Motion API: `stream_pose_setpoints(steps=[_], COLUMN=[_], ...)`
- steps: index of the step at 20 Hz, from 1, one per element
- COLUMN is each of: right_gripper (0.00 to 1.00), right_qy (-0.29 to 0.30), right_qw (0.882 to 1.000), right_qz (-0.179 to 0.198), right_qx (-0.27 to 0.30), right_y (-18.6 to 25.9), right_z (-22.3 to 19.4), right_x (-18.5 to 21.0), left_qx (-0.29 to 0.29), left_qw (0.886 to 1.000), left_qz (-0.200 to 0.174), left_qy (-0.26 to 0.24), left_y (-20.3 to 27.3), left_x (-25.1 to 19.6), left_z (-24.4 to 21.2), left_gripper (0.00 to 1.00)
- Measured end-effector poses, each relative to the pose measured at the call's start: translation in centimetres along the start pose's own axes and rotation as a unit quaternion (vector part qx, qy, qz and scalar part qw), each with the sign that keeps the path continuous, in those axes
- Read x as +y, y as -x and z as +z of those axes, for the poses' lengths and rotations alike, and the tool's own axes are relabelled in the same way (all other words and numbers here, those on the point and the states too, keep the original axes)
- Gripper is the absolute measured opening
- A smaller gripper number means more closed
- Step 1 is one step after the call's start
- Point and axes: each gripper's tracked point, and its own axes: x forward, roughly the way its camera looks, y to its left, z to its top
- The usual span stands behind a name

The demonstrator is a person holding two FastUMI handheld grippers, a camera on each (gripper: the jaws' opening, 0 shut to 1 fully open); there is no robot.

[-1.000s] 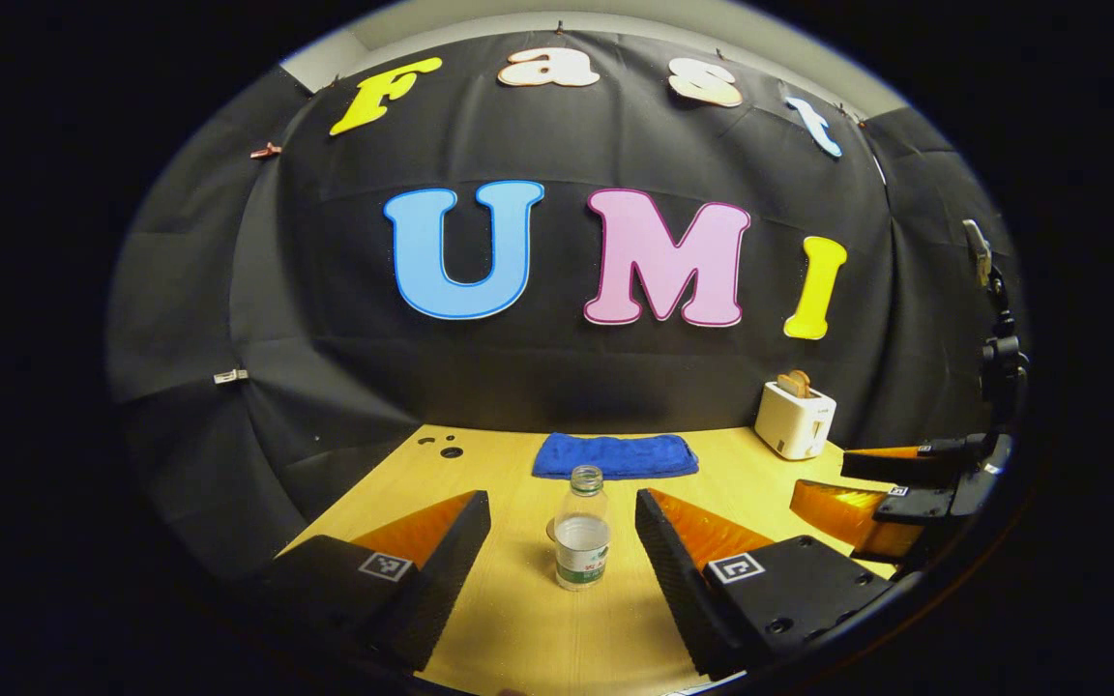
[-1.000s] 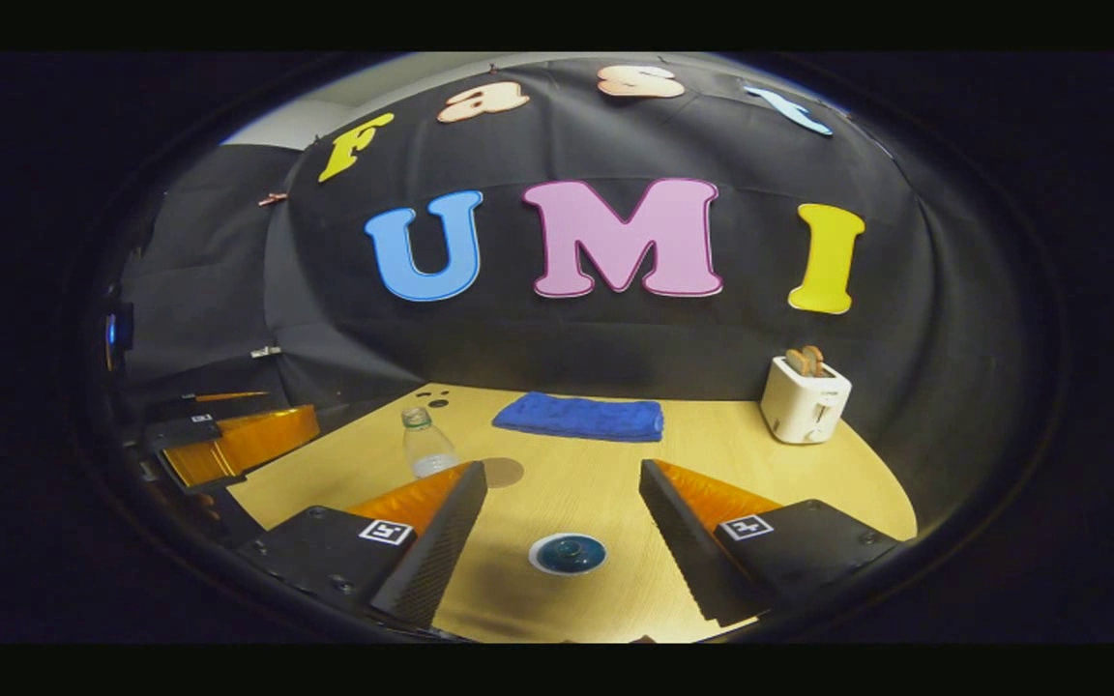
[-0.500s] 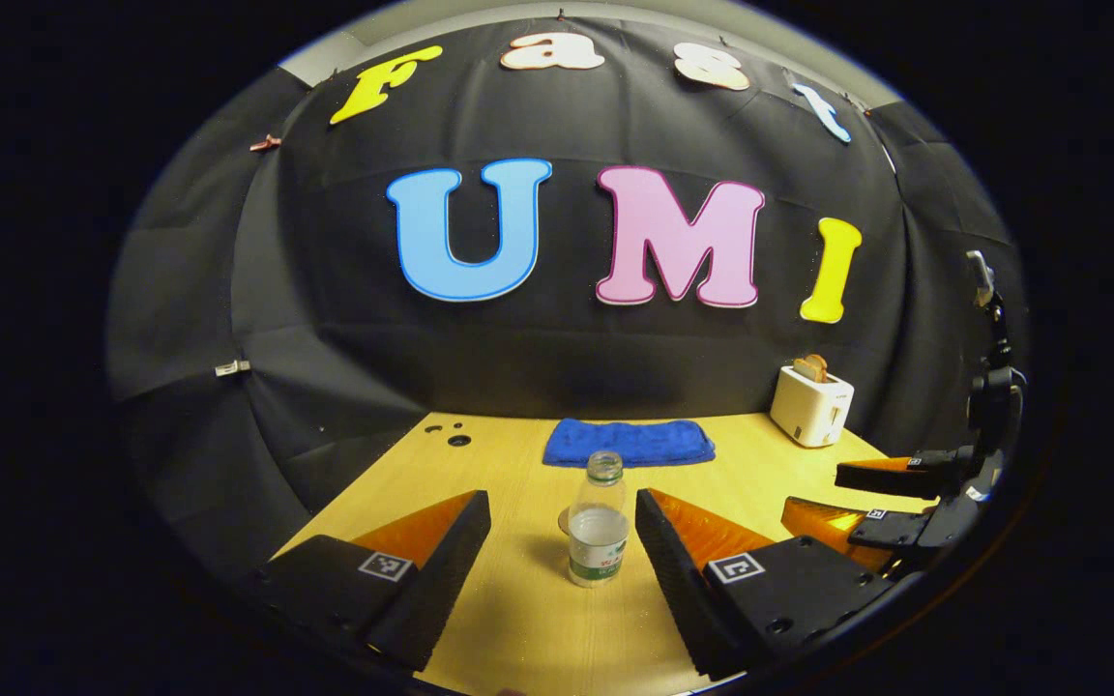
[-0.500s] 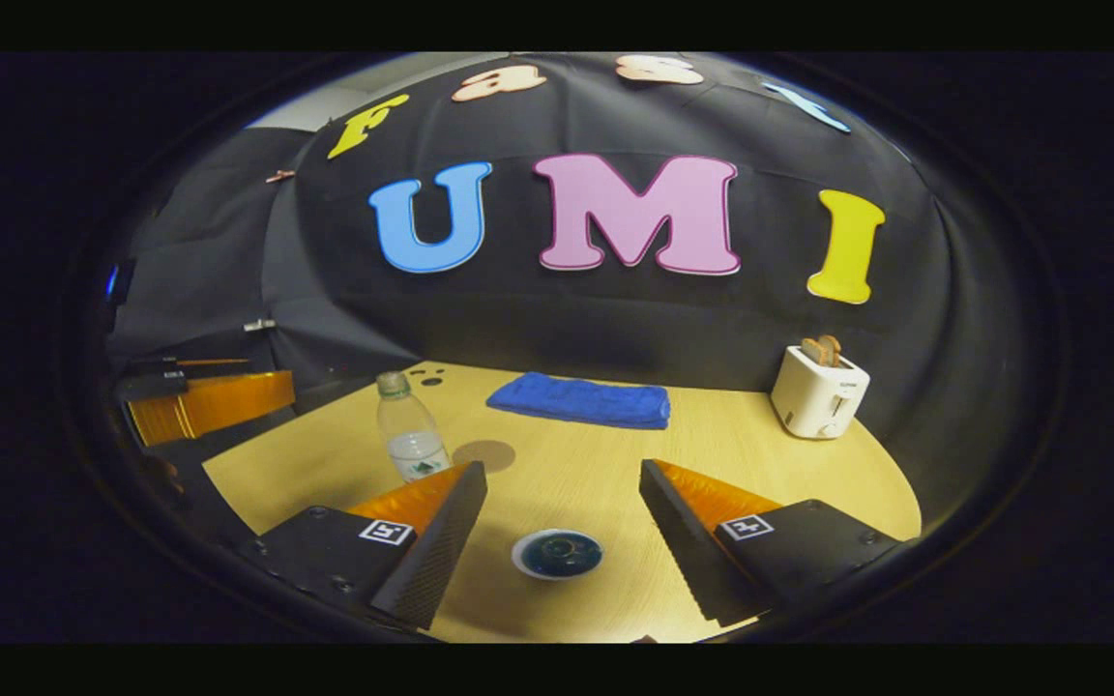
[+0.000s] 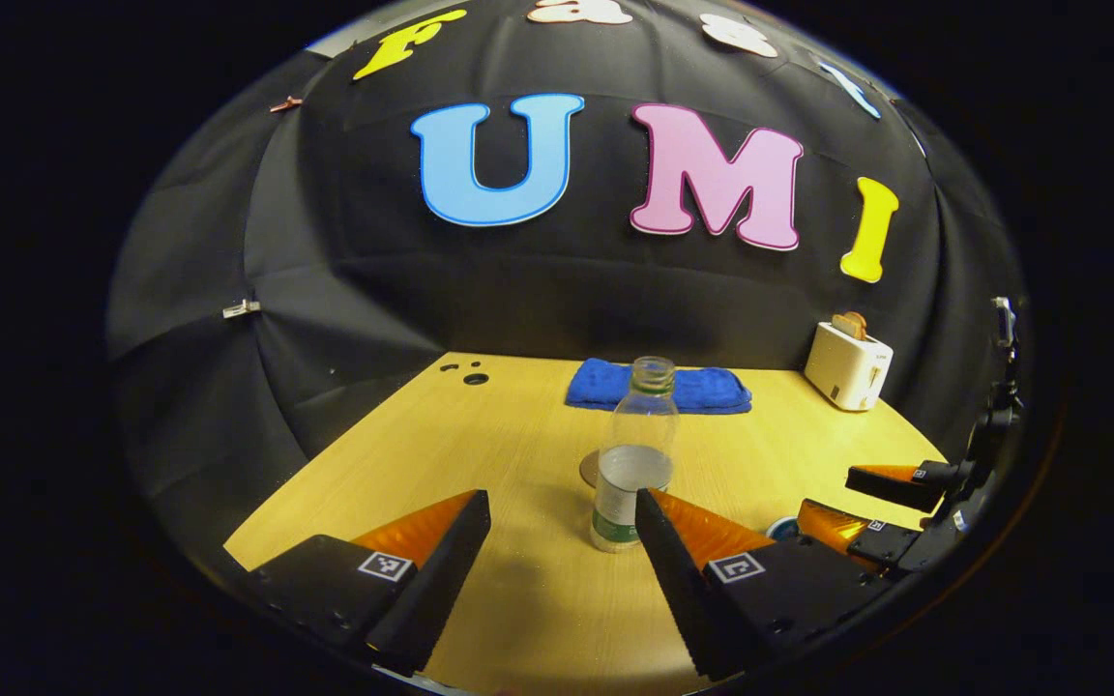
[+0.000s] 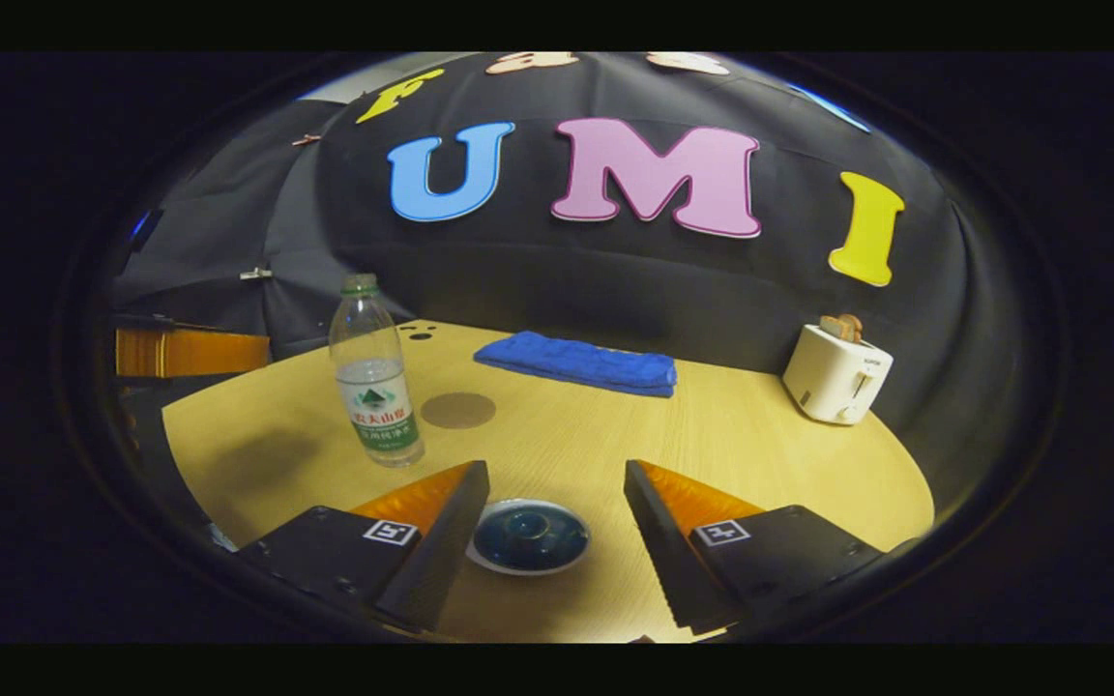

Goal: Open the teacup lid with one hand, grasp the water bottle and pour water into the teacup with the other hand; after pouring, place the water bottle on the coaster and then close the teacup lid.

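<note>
A clear water bottle (image 5: 632, 454) with a green label, partly filled, stands on the wooden table (image 5: 373, 483). It is just ahead of my left gripper (image 5: 562, 507), close to the right finger's tip. That gripper is open and holds nothing. A round brown coaster (image 5: 589, 469) lies right behind the bottle. In the right gripper view the teacup with its dark blue lid (image 6: 530, 536) sits low between the open fingers of my right gripper (image 6: 554, 478), untouched. The bottle (image 6: 375, 382) and coaster (image 6: 457, 410) stand to its left.
A folded blue towel (image 6: 578, 363) lies at the back of the table and a white toaster (image 6: 837, 372) with toast stands at the back right. The left gripper (image 6: 190, 351) shows at the far left, and the right gripper (image 5: 891, 503) sits at the left view's right edge.
Both grippers have moved forward and lower. The bottle has come close to the left gripper's fingers, and the lidded teacup now lies between the right gripper's fingers.
</note>
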Motion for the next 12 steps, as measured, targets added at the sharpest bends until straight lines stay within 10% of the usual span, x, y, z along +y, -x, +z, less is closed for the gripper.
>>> stream_pose_setpoints(steps=[7,12], right_gripper=[0.81,0.54], right_qy=[0.007,0.0], right_qw=[1.0,1.0], right_qz=[0.012,0.02], right_qx=[0.006,0.018], right_y=[-1.3,-1.4], right_z=[-2.0,-2.4], right_x=[1.5,2.4], left_qx=[0.007,0.01], left_qw=[1.0,1.0], left_qz=[0.005,0.0], left_qy=[-0.002,0.006], left_y=[-1.8,-1.7], left_x=[0.6,0.4], left_z=[-1.4,-1.5], left_gripper=[0.95,0.95])
